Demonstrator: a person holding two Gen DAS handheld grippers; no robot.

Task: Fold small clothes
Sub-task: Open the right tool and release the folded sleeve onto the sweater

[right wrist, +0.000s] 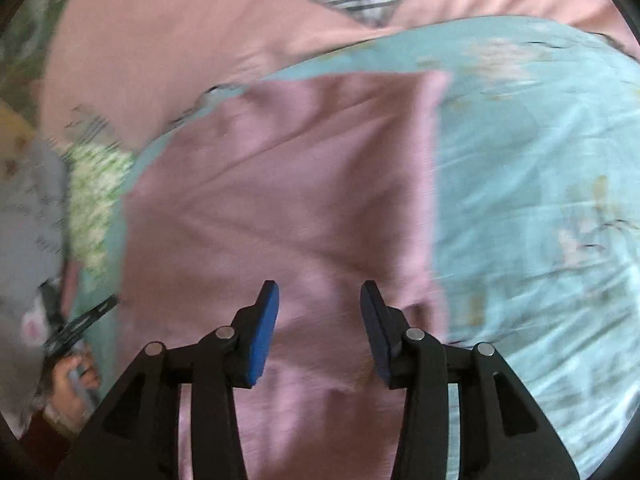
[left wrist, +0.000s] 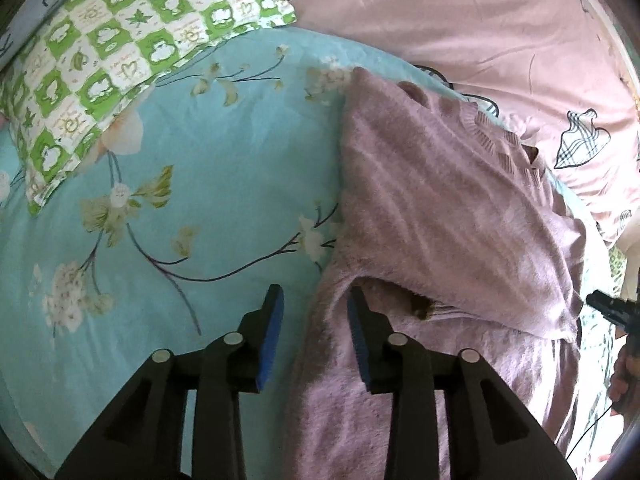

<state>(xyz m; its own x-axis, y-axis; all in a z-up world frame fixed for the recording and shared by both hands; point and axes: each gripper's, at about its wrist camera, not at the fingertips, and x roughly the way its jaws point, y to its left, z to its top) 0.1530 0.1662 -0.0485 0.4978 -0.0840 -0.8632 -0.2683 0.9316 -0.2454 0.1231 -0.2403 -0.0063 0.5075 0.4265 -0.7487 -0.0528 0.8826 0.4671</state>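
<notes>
Both jaws apart, nothing clamped: left hand-held gripper [left wrist: 316, 300] over sweater [left wrist: 440, 208] edge, right hand-held gripper [right wrist: 320, 300] above it. Regrip the folded edge's corners together, then fold evenly on the bed [left wrist: 200, 160].

The right gripper [right wrist: 319, 296] hangs over a mauve sweater [right wrist: 280, 184], its blue-padded jaws apart with nothing pinched between them. The sweater spreads ahead of and beneath the gripper on a light blue floral sheet [right wrist: 540, 184], which shows to its right. Beyond lies a pink cover [right wrist: 180, 20]. Far to its left, a hand [right wrist: 70, 384] holds the other gripper; the picture is blurred.
</notes>
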